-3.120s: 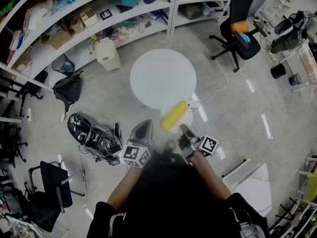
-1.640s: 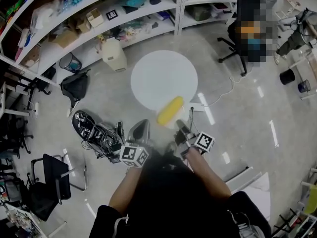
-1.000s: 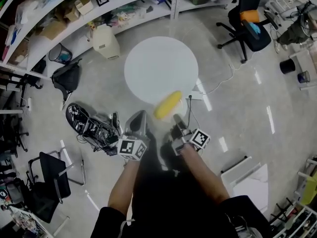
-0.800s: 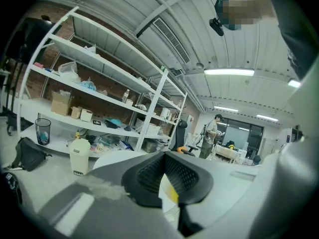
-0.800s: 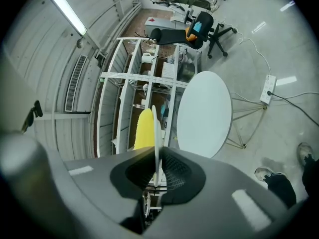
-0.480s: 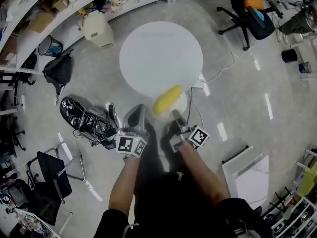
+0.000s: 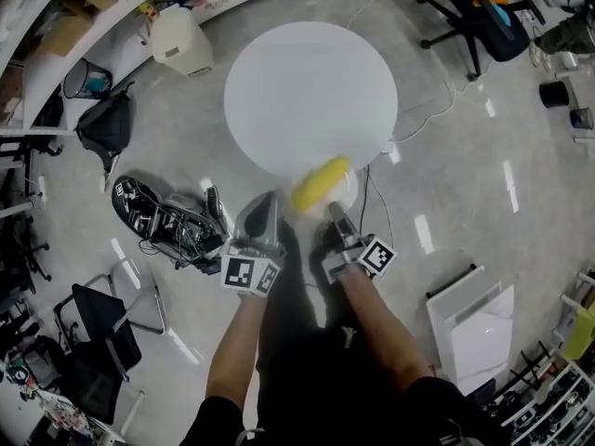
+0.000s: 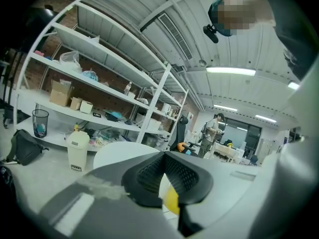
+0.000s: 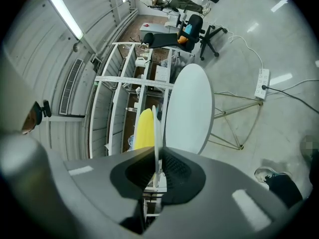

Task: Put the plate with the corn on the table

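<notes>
No words, numbers or brand names are coming through legibly anywhere. Square black-and-white code markers are showing on the left gripper's cube (image 7: 251, 274), lower centre of the head view, and on the right gripper's cube (image 7: 378, 256) beside it: patterns, not letters. A small dark shelf tag (image 8: 97, 114), left of centre in the left gripper view, is reading as a blur.

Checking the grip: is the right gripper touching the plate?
Touching. The right gripper view shows the right gripper clamped on the plate rim, one pad against each face.
</notes>
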Tool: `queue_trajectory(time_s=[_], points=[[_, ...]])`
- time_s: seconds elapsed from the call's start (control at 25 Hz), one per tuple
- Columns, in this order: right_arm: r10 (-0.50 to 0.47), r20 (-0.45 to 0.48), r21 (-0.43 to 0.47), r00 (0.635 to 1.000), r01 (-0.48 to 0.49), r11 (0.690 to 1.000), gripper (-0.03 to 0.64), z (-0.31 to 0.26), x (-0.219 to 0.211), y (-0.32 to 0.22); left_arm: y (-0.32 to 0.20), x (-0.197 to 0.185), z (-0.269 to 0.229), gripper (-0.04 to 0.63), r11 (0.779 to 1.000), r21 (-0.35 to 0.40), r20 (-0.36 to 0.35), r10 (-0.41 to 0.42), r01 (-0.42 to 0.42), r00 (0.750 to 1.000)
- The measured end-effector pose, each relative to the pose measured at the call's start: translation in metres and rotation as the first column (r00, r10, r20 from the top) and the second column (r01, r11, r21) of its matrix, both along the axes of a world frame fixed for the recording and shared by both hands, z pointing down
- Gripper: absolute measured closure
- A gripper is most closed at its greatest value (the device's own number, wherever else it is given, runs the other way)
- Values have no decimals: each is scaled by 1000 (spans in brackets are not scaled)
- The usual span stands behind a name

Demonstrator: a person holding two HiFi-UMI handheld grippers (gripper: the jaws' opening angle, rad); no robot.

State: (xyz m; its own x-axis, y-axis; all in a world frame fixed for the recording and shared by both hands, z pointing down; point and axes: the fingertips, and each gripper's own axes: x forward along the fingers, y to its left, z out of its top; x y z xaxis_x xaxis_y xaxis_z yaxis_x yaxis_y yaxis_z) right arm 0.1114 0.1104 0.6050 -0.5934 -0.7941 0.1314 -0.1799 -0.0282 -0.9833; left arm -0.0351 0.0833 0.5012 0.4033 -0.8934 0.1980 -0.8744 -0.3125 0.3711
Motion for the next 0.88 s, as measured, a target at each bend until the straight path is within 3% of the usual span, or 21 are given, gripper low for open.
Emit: queue_trajectory(time_s=[0.88], points=[[58, -3, -57, 998, -58, 997, 581, 56, -2, -29, -32, 7, 57, 591, 999, -41, -27, 13, -14, 1000]])
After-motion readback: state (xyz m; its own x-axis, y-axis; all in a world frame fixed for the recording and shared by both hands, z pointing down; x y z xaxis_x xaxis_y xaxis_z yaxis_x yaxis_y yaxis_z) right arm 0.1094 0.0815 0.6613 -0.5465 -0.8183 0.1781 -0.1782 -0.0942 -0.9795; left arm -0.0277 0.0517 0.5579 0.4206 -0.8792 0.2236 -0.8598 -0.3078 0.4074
